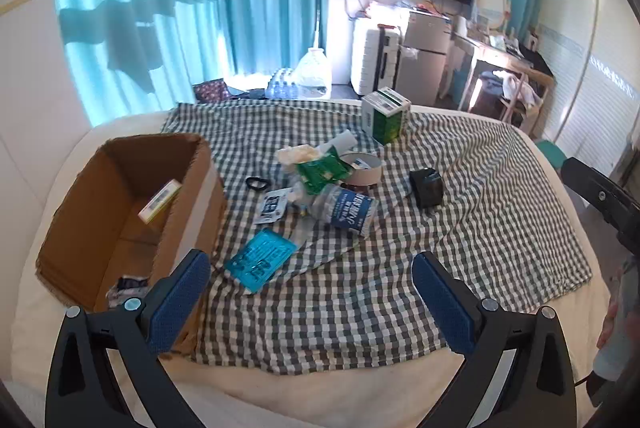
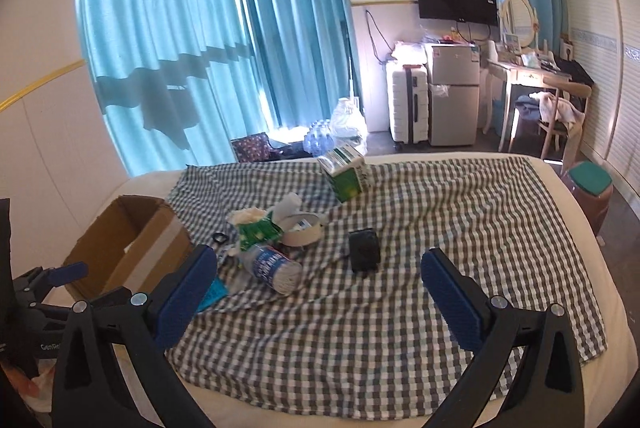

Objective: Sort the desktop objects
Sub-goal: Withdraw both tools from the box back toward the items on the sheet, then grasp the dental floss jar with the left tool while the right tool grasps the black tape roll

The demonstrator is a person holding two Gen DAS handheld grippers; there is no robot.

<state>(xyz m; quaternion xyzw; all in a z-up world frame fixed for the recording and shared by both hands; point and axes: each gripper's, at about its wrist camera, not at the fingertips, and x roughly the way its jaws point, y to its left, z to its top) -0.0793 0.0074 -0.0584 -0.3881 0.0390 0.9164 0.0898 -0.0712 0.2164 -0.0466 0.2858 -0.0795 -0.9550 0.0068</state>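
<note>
- Left gripper (image 1: pixel 312 264), bottom centre of its view: jaws wide apart, empty, over the checked cloth (image 1: pixel 460 228).
- Right gripper (image 2: pixel 320 264), bottom centre of its view: likewise wide apart and empty.
- Carton (image 1: pixel 132 212) at left, open-topped, a small pack (image 1: pixel 160 200) leaning inside.
- Mid-frame heap: bottle (image 1: pixel 344 210) lying on its side, green packet (image 1: pixel 324 170), tape roll (image 1: pixel 362 168), teal packet (image 1: pixel 260 258) just below.
- Black box (image 1: pixel 426 186) right of the heap; green box (image 1: pixel 386 114) above it, near the cloth's far edge.

Grey-white checked cloth (image 1: pixel 360 292) — brown box (image 1: pixel 120 204), teal packet (image 1: pixel 260 260).
</note>
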